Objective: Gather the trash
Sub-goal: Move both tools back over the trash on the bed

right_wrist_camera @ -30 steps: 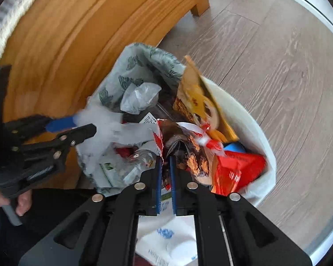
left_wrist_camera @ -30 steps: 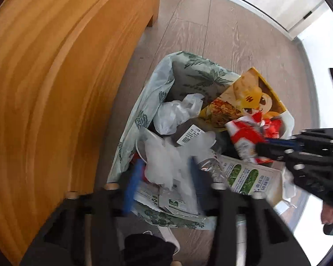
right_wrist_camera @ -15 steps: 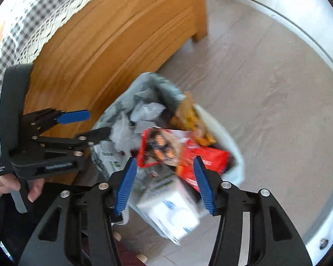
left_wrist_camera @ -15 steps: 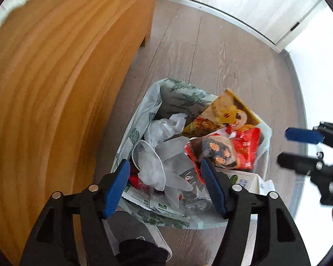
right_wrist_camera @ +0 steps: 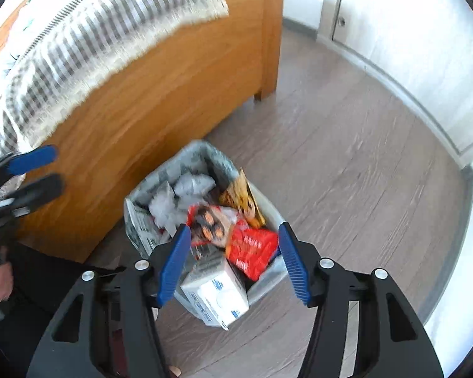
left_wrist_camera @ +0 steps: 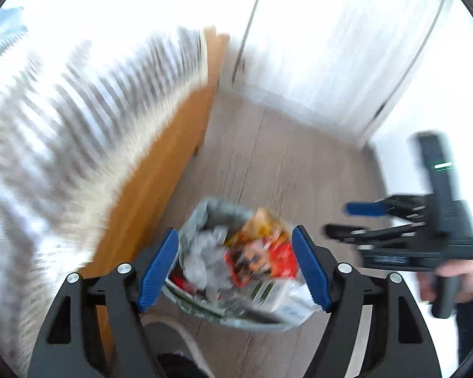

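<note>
Orange-brown wood of the bed frame [right_wrist_camera: 148,100] stands just beside the lined trash bin [right_wrist_camera: 265,286], heaped with wrappers, crumpled plastic and a white carton [right_wrist_camera: 214,293]. Both left tongs [left_wrist_camera: 236,271] and right tongs [right_wrist_camera: 233,264] hang well above it, jaws spread, just widened, nothing between them. Best to lift clear, then look for loose litter.
</note>
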Available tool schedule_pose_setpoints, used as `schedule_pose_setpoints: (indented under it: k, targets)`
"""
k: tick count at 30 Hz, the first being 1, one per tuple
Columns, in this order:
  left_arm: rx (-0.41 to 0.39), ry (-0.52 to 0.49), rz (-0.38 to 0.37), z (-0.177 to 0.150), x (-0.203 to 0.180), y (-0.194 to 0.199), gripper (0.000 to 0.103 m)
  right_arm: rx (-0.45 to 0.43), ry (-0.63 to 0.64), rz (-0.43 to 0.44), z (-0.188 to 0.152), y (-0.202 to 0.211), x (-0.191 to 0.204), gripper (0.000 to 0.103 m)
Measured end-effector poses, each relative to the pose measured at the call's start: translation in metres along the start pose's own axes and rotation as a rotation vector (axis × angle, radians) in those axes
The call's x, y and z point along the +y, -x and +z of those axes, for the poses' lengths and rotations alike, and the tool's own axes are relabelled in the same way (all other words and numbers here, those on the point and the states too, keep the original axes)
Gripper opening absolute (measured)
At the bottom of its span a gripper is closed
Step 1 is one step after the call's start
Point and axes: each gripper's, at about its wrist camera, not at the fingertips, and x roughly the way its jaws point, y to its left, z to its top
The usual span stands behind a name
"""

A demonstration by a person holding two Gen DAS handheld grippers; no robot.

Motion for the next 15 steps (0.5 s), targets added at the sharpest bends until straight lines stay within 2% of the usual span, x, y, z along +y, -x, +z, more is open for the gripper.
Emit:
schedule_pose_setpoints:
  k: [3, 5, 6, 9, 15]
  targets:
    - [-0.149, 0.010, 0.025, 0.004, 0.005, 0.067, 0.086, -0.104, 0.021, 0.008, 0.021, 0.030, 0.019, 0.056]
    - [-0.225, 0.028, 0.077, 0.006, 0.017, 0.111, 0.088, -0.184, 0.046, 0.027, 0.037, 0.048, 0.039, 0.056]
    - [-0.255, 0.043, 0.110, 0.006, 0.025, 0.133, 0.094, -0.222, 0.067, 0.044, 0.044, 0.059, 0.052, 0.057]
    - [-0.355, 0.095, 0.181, 0.004, 0.055, 0.196, 0.095, -0.303, 0.128, 0.108, 0.062, 0.082, 0.091, 0.062]
    - [-0.475, 0.241, 0.401, -0.020, 0.122, 0.295, 0.095, -0.382, 0.301, 0.233, 0.092, 0.113, 0.190, 0.068]
